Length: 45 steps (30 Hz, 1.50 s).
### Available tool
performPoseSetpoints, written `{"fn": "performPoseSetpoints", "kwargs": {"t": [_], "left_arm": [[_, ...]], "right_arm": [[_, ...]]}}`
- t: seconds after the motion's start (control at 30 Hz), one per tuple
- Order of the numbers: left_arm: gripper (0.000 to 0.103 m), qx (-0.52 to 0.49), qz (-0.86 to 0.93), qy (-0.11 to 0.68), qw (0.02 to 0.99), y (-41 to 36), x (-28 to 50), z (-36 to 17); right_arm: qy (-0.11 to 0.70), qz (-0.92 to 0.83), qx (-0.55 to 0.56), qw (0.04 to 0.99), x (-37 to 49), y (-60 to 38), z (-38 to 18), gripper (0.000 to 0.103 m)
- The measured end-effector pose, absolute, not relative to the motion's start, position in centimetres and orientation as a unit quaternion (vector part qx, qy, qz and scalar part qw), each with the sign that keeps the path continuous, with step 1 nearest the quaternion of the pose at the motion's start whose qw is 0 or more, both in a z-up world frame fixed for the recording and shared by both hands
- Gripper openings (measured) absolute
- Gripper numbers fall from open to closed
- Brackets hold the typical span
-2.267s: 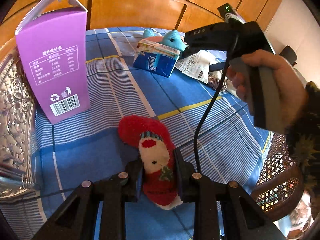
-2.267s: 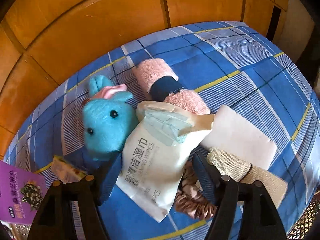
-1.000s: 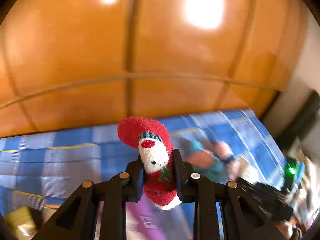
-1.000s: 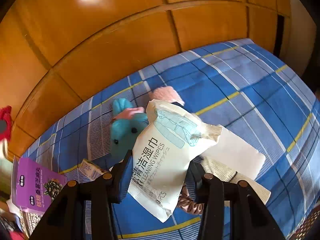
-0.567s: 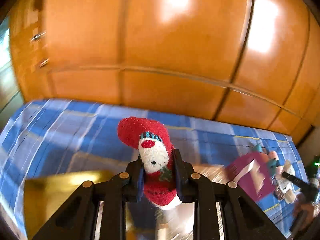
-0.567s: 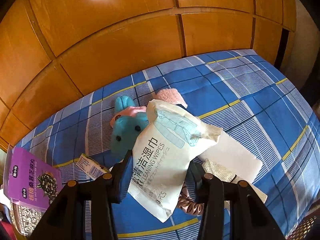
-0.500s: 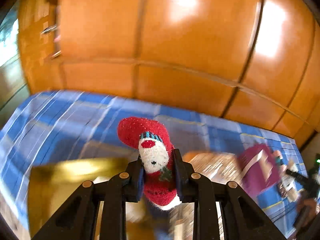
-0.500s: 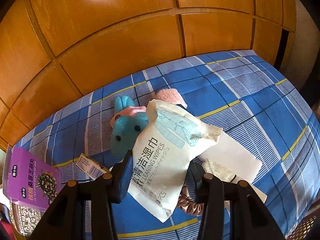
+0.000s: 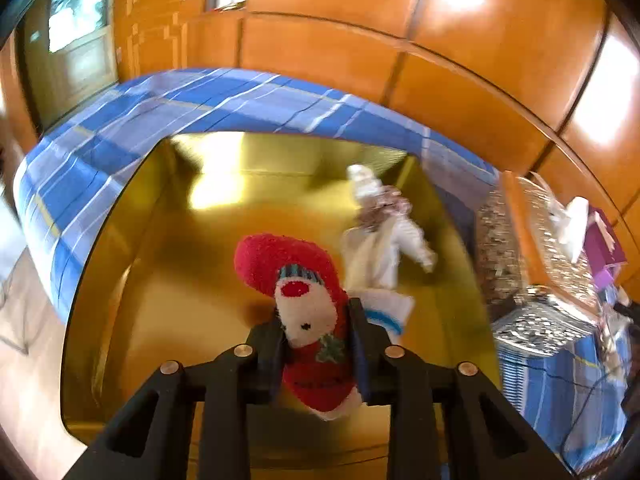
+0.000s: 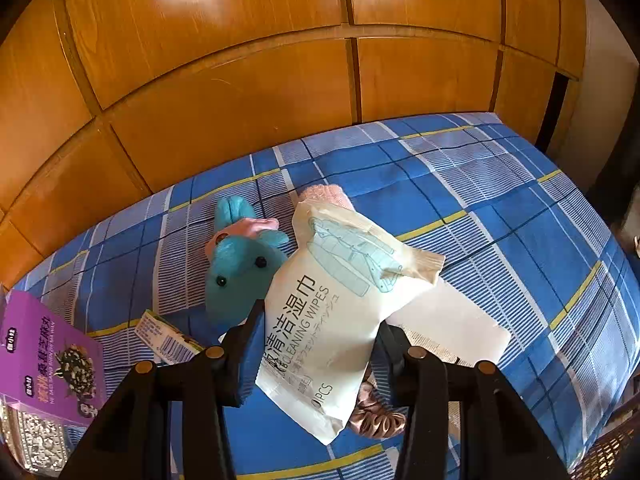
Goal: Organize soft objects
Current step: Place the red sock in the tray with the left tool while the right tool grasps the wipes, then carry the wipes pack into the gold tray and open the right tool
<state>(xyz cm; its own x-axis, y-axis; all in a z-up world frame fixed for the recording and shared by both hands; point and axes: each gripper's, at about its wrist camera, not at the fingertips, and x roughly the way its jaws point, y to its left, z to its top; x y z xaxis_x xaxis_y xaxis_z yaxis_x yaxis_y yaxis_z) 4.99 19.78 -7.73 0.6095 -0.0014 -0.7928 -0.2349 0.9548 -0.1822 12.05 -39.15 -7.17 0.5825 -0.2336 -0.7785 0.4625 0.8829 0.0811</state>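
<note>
Inspector: Tongs first. The left gripper (image 9: 316, 344) has the red Christmas sock (image 9: 310, 312) between its jaws, and the jaws are opening; the pads are still against the sock's sides. The right gripper (image 10: 320, 354) is clamped on the wet-wipes pack (image 10: 332, 312).

Clerk: Location of the sock?

Inspector: Above the gold box (image 9: 192, 264), over its floor toward the six o'clock side. At one o'clock from it, inside the box, lies a pale soft doll (image 9: 384, 232), blurred.

Clerk: Materials and shapes?

Inspector: Sock: fuzzy knit, red with a white face patch and a red nose. Box: smooth, reflective metallic card, rounded corners. Wipes pack: cream plastic film, pillow-shaped, crimped end. At ten o'clock from the pack, a blue plush rabbit (image 10: 240, 268), short pile; at six o'clock, partly beneath it, a pink satin scrunchie (image 10: 372, 416). All on a blue plaid cloth (image 10: 500, 200). A purple carton (image 10: 44, 364) sits at eight o'clock.

Clerk: Orientation?

Inspector: The sock's long axis runs six to eleven o'clock, rounded red end farthest from the camera. The pack's runs seven to one o'clock, crimped end far.
</note>
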Motion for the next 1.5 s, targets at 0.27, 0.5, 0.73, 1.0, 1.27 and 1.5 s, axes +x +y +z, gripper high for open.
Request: {"fn": "performPoseSetpoints", "kwargs": {"t": [0.27,0.5,0.73,1.0,1.27,1.5], "left_arm": [[0.061,-0.147,0.056,0.452,0.878,20.5,3.7,-9.2],[0.070,-0.121,0.038,0.453,0.883,19.6,2.5,-8.9],[0.096,-0.125,0.041,0.440,0.888,20.2,1.7,-8.3],[0.097,-0.115,0.050,0.425,0.897,21.2,0.7,-7.1],[0.097,-0.121,0.072,0.414,0.899,22.8,-0.1,-6.8],[0.095,-0.131,0.096,0.388,0.907,24.0,-1.0,-6.0]], "right_arm": [[0.416,-0.199,0.146,0.875,12.8,-39.2,-7.5,0.046],[0.416,-0.183,0.112,0.884,16.0,-36.9,-4.4,0.046],[0.427,-0.130,0.065,0.892,22.5,-31.3,0.0,0.046],[0.419,0.016,0.022,0.908,26.1,-17.7,4.1,0.046],[0.432,0.201,-0.044,0.878,21.9,-1.0,3.5,0.047],[0.493,0.294,-0.070,0.816,17.4,10.2,-3.1,0.047]]}}
